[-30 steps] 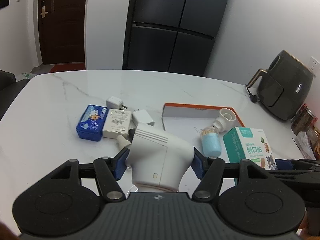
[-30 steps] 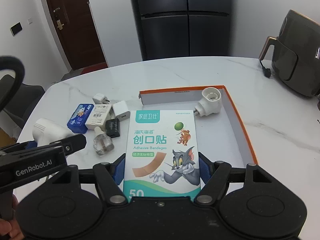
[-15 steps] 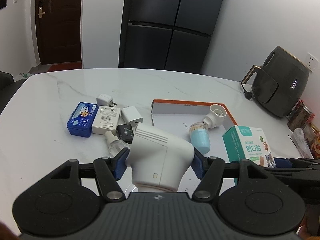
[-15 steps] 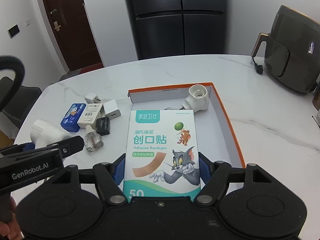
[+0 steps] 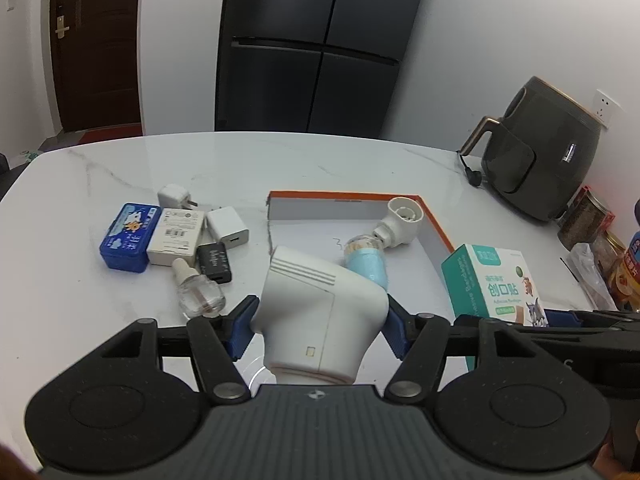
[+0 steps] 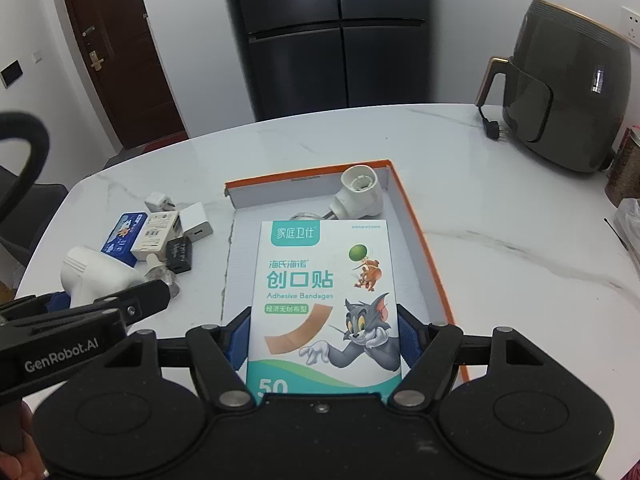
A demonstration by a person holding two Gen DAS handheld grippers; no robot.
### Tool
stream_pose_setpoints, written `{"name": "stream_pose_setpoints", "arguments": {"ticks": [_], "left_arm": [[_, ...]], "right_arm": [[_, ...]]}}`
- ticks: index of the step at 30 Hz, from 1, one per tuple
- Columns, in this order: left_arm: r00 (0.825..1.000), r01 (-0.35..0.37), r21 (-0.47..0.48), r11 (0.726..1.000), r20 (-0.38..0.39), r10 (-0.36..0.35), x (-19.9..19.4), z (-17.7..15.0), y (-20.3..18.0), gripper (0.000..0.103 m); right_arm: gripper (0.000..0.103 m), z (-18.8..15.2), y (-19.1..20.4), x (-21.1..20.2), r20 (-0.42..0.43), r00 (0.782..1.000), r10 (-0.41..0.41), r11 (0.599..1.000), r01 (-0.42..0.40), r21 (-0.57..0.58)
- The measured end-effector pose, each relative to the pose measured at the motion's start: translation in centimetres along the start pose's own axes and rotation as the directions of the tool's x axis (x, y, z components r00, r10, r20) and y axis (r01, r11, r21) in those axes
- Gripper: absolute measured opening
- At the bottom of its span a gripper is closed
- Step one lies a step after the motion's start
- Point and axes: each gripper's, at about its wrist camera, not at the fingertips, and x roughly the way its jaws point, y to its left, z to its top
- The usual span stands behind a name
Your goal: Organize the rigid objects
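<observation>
My left gripper [image 5: 320, 330] is shut on a white angular plastic device [image 5: 320, 312], held above the table near the orange-rimmed box lid [image 5: 434, 222]. My right gripper [image 6: 322, 334] is shut on a box of adhesive bandages [image 6: 324, 296], held over the open lid [image 6: 420, 240]. Inside the lid lie a white lamp socket [image 5: 402, 220] and a light-blue bottle [image 5: 366, 262]. The socket also shows in the right wrist view [image 6: 358, 194]. The bandage box shows at the right of the left wrist view [image 5: 494, 286].
Left of the lid lie a blue tin [image 5: 128, 236], a white label box [image 5: 178, 234], two white chargers [image 5: 228, 228], a black adapter [image 5: 214, 262] and a clear dropper bottle [image 5: 198, 290]. A dark air fryer [image 5: 540, 164] and jars [image 5: 588, 220] stand at the right.
Both grippers have pulled back and risen a little with their loads; the table items look farther away. Both grips are unchanged.
</observation>
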Motion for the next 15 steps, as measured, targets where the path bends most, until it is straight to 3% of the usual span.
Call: {"name": "stream_pose_setpoints", "arguments": {"ticks": [15], "left_arm": [[1.0, 0.02, 0.012, 1.0, -0.01, -0.02, 0.8, -0.3, -1.7, 0.065]], "right_arm": [[0.084, -0.1, -2.0, 0.1, -0.001, 1.0, -0.021, 1.0, 0.021, 0.012]]}}
